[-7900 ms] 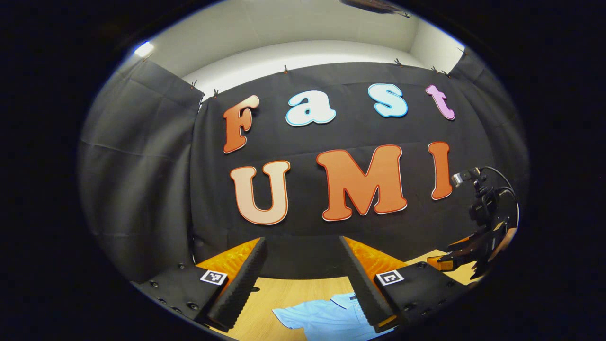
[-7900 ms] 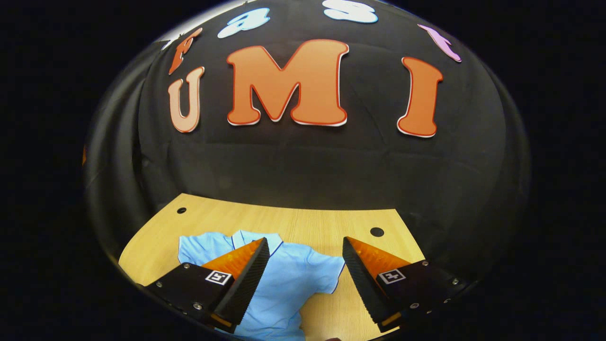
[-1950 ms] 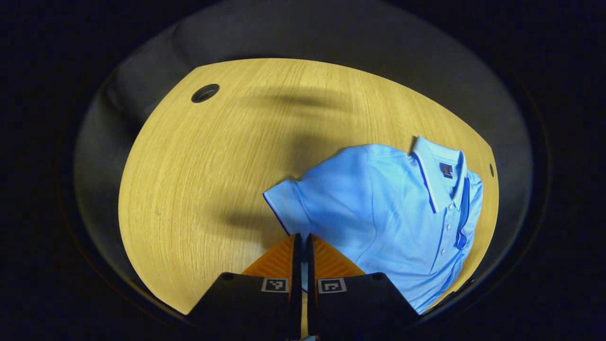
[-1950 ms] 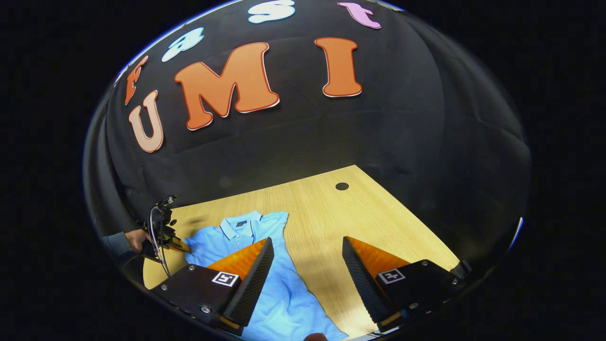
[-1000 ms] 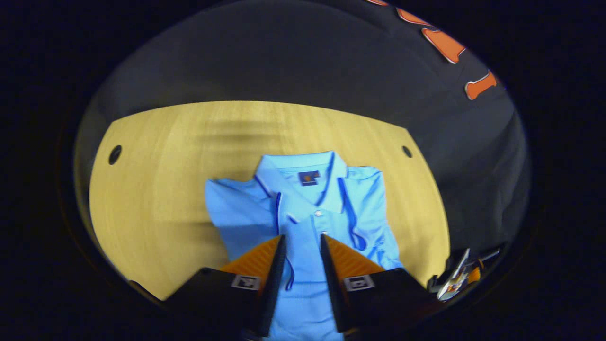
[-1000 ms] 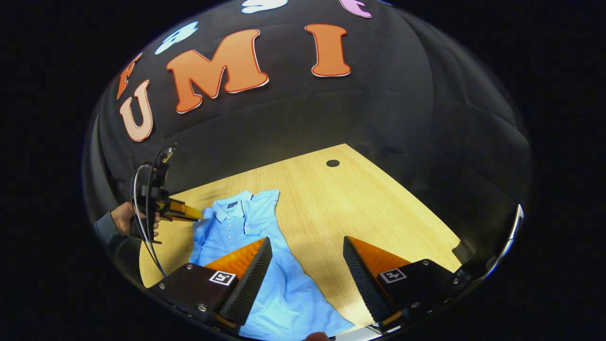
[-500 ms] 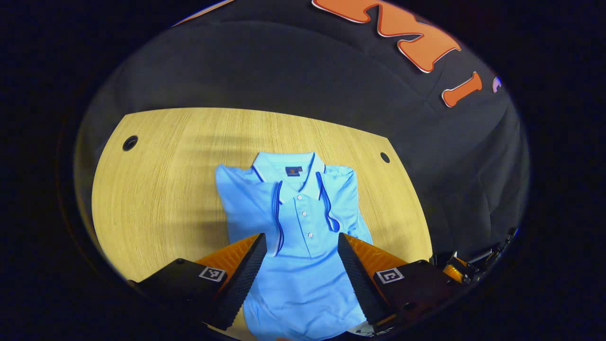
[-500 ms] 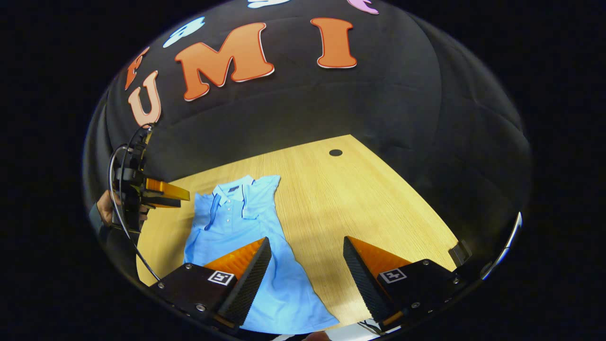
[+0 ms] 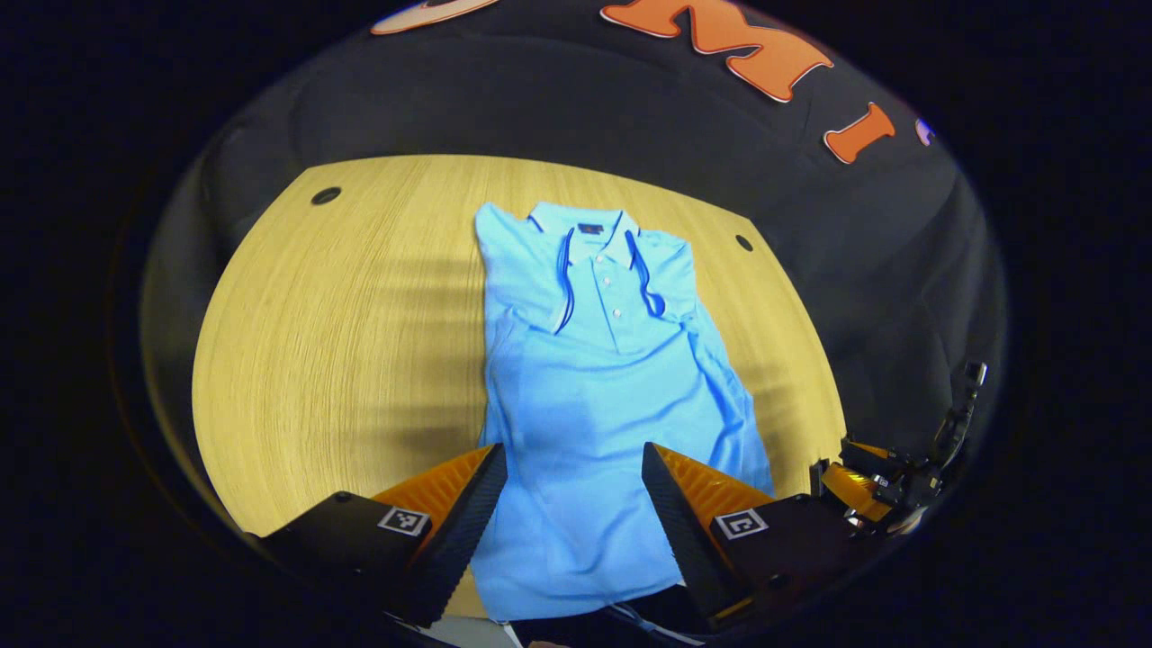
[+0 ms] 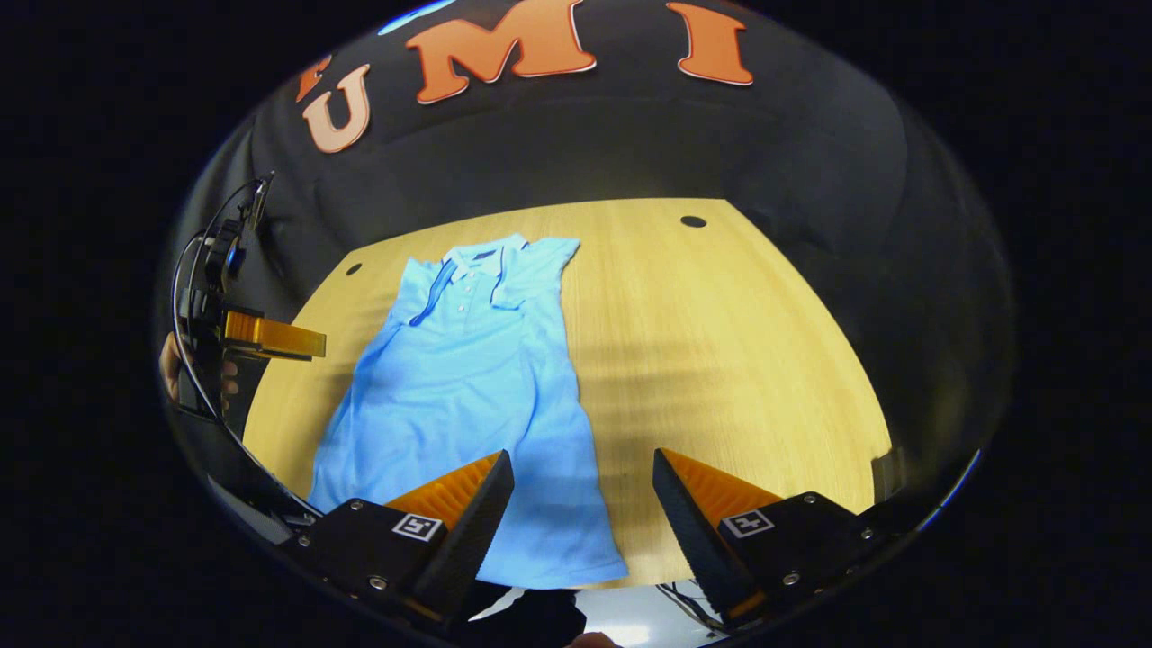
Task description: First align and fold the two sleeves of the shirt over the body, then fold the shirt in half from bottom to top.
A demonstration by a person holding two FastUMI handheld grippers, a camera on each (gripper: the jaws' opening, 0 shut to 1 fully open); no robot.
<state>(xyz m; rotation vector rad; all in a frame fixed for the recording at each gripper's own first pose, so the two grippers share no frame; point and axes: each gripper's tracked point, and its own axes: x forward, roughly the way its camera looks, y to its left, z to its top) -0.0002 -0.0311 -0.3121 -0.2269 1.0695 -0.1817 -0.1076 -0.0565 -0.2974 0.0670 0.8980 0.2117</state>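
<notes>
A light blue polo shirt (image 9: pixel 594 378) (image 10: pixel 468 360) lies flat on the wooden table (image 9: pixel 342 342) (image 10: pixel 720 342), collar at the far end, both short sleeves folded in over the chest. My left gripper (image 9: pixel 569 463) hangs open above the shirt's lower part with nothing between its fingers. My right gripper (image 10: pixel 583 472) is open too, above the hem's right corner; it also shows at the lower right of the left gripper view as the right gripper (image 9: pixel 864 481). Far left in the right gripper view, a hand holds the left gripper (image 10: pixel 270 340).
The table has round cable holes at its far corners (image 9: pixel 326 195) (image 9: pixel 743 242) (image 10: pixel 693 220). The black cloth wall stands behind the table. Bare wood lies to both sides of the shirt. The table's near edge runs just below the hem.
Both grippers have drawn back toward the hem, so more of the shirt shows. The left gripper, shut on the left sleeve about two seconds ago, has laid it over the chest and opened.
</notes>
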